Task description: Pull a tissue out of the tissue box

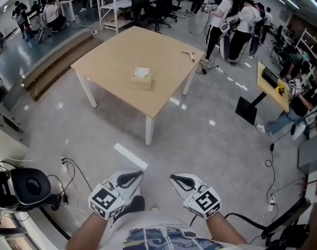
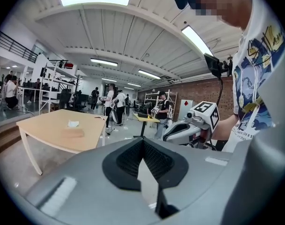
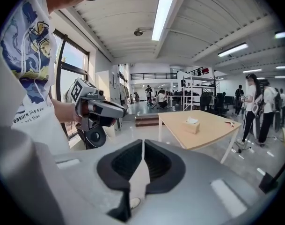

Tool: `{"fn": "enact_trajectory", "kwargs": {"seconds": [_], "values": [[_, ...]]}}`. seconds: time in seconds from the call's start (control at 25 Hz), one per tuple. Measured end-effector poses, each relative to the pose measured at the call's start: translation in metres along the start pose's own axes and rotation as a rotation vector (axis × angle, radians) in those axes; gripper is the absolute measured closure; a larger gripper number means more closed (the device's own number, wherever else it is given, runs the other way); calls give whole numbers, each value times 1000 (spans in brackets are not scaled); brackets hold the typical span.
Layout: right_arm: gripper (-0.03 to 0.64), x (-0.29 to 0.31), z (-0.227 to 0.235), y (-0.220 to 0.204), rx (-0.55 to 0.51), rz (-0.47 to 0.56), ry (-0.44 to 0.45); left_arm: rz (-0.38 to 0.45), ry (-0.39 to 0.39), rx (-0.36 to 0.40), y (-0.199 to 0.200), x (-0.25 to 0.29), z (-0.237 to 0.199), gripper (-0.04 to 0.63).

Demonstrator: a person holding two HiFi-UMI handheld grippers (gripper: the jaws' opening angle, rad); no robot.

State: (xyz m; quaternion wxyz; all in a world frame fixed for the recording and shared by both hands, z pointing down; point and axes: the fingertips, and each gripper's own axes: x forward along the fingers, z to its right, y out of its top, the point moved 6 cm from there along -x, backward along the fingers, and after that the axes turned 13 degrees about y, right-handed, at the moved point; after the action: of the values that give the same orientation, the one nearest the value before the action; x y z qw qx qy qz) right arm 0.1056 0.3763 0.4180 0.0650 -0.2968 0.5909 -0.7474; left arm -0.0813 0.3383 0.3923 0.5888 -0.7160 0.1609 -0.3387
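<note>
Hand-held gripper on the left (image 1: pixel 129 179) clenched, black pads meeting at the tips with nothing between them. Hand-held gripper on the right (image 1: pixel 181 180) clenched and empty as well. Both held low and close to the body, side by side over bare floor, tips angled a little toward each other.

Well apart from the tissue box (image 1: pixel 141 82), with open floor to cross before any reach. Box straight ahead and far up the head view, sitting near the middle of the bench (image 1: pixel 114 53), clear of every edge. Bench itself set cornerwise, one corner and a white leg pointing back toward the person.

Box slightly left of the line between the two tools, so judged a touch nearer the left one, though hardly enough to matter at this range. Seen off to the left of the jaws from the left gripper view (image 2: pixel 72 132), and off to the right from the right gripper view (image 3: pixel 192 127).

Long axis of the box roughly across the head view, one long side facing this way. Tissue (image 1: pixel 141 72) standing up out of the top, pointing upward. Pull likely best made straight up.
</note>
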Motion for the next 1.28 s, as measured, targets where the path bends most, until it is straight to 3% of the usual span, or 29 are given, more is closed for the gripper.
{"fn": "enact_trajectory", "kwargs": {"seconds": [0.52, 0.84, 1.28], "values": [[600, 109, 69, 69, -41, 7, -47, 6, -52, 37, 19, 36, -132, 591], [600, 127, 106, 73, -24, -22, -50, 1, -72, -12, 19, 71, -159, 591], [597, 149, 238, 91, -41, -3, 9, -16, -16, 9, 58, 174, -211, 591]]}}
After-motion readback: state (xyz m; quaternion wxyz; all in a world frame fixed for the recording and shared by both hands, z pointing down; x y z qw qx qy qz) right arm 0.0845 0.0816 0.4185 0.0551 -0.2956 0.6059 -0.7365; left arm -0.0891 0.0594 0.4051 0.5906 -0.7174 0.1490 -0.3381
